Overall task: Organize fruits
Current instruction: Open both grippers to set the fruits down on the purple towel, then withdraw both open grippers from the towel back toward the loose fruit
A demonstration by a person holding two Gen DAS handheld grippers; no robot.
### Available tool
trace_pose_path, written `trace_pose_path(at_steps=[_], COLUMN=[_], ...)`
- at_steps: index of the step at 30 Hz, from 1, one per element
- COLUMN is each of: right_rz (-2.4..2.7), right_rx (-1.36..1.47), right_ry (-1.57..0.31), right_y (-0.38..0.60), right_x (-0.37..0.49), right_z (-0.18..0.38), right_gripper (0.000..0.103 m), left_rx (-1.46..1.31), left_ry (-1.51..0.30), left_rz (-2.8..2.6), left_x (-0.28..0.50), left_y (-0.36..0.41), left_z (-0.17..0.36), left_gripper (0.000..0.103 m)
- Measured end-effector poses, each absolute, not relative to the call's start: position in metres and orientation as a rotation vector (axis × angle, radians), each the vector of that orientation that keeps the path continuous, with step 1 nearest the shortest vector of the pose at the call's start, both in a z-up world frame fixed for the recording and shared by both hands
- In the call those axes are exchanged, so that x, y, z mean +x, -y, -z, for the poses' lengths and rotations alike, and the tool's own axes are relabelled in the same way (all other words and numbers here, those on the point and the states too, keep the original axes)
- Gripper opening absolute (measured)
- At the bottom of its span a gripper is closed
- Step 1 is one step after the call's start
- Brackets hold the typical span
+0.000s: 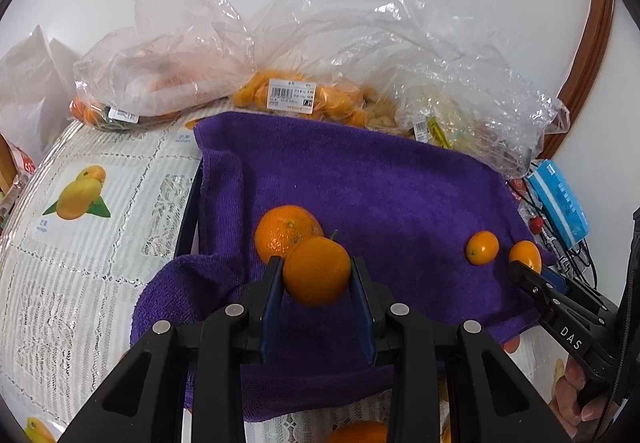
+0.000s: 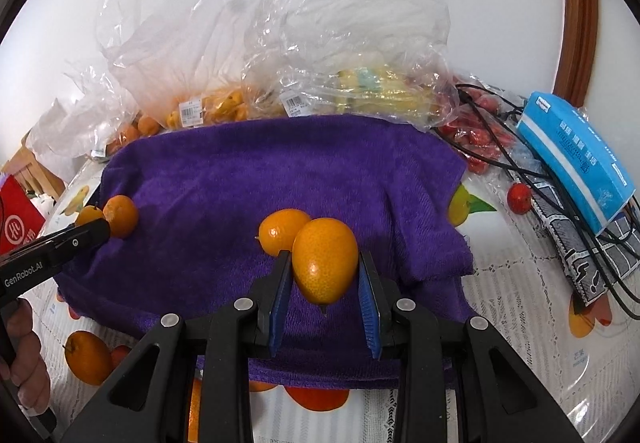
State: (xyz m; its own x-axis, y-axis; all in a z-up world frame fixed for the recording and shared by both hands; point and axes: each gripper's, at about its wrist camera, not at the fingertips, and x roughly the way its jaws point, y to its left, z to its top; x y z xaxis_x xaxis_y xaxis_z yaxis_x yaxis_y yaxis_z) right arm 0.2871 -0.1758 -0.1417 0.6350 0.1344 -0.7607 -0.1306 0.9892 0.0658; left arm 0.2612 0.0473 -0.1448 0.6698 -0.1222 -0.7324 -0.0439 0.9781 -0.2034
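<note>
A purple towel is spread over the table. My left gripper is shut on a round mandarin, held just above the towel. A second mandarin lies on the towel right behind it. My right gripper is shut on an oval kumquat, also over the towel, with another kumquat lying just beyond. In the left wrist view the right gripper shows at the right with its kumquat, beside the loose kumquat. In the right wrist view the left gripper enters from the left.
Clear plastic bags of fruit crowd the back edge against the wall. A blue tissue box, black cables and small red fruits lie to the right. A hand holds the left gripper's handle.
</note>
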Motion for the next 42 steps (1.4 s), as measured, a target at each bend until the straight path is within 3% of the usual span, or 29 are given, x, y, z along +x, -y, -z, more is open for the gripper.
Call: trace_pose_path(at_steps=[10,15,17,20,34,37,42], right_rz=[-0.153,-0.147,-0.147,-0.154,-0.164,-0.217,-0.222], right_rx=[-0.026,-0.041,-0.035,-0.029,0.021,0.094,0.078], right_ry=[-0.911,-0.874,-0.858,-0.833,-0.777,-0.798,-0.793], right_y=[0.170,0.169,0.170,0.170,0.171,0.173,0.166], right_x=[0.290,0.286,0.283,0.279,0.270,0.267,0.252], right_z=[0.152,0.144,0.140,0.134,0.121,0.116,0.111], right_gripper=[0.032,0.038,0.048,0.049,0.049,0.044,0.044], left_rx=[-0.202,-0.204,-0.206,-0.202,-0.207,-0.190,-0.177], left_ry=[-0.878,-0.848,-0.834,-0.818,-0.782,-0.785,-0.761], left_rz=[0.028,0.050,0.054,0.046,0.038,0.068,0.087], left_x=[0.264,0.260,0.258,0.256,0.252,0.249,0.243], left_y=[-0.046,-0.046,-0.047,-0.049,-0.051,-0.044,-0.038], left_z=[0.152,0.145,0.141,0.138,0.131,0.128,0.117], left_gripper=[0.032,0.050,0.051,0.051,0.049,0.049,0.049])
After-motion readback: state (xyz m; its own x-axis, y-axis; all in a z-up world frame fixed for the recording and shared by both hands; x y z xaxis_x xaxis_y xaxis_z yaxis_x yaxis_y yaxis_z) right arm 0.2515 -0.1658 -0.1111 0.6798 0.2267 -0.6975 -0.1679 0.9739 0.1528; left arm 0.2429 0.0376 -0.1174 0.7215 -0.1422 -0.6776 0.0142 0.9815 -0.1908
